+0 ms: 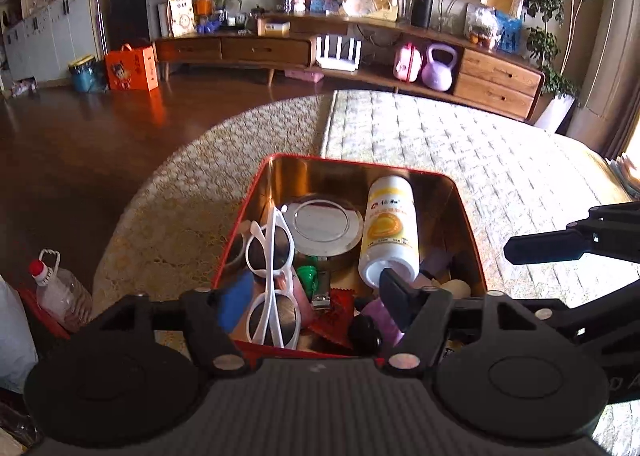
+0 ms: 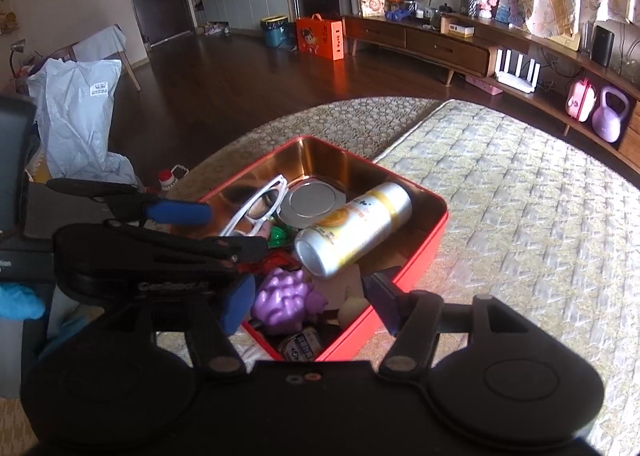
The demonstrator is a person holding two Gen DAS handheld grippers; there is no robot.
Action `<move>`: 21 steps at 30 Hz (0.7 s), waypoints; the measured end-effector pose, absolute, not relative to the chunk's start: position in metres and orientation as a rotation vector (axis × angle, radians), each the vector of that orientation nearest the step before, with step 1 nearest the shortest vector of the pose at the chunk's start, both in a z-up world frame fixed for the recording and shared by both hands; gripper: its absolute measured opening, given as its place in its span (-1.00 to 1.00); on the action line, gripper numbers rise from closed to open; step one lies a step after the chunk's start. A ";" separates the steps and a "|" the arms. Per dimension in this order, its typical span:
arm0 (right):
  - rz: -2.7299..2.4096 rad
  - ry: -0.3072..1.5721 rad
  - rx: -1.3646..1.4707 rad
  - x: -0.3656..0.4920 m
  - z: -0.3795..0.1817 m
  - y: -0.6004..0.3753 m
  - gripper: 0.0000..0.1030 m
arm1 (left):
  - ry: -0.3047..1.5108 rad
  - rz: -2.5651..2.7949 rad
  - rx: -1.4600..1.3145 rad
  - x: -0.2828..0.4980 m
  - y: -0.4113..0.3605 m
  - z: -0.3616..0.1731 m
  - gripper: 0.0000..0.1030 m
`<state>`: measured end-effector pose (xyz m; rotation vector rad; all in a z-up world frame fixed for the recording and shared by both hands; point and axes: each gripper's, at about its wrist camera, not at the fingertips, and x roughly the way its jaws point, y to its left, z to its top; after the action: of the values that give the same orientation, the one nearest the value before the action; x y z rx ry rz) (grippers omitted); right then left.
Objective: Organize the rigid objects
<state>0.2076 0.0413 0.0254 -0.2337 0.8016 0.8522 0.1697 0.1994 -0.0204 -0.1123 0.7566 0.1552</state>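
Observation:
A red tin box with a gold inside stands on the quilted table. In it lie a white and yellow bottle, white sunglasses, a round silver lid, a purple grape toy and small items. My left gripper is open over the box's near end, empty. My right gripper is open over the box's near corner, empty. Each gripper shows in the other's view.
A plastic oil bottle stands on the floor at left. A white bag sits on a chair at left. A long wooden sideboard with a purple kettlebell runs along the far wall. An orange box is on the floor.

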 end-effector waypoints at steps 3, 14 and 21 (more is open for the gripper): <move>0.865 0.775 -0.215 0.201 0.033 0.030 0.50 | 0.737 0.165 -0.103 0.160 0.196 -0.013 0.42; 0.867 0.647 -0.180 0.176 0.049 -0.005 1.00 | 0.659 0.201 -0.091 0.126 0.179 0.008 0.72; 0.843 0.591 -0.160 0.166 0.056 -0.021 1.00 | 0.636 0.223 -0.060 0.110 0.160 0.014 0.81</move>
<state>0.1661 -0.0209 0.0556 -0.1602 0.5912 0.8429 0.1103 0.1600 0.0138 -0.0596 0.6359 0.2233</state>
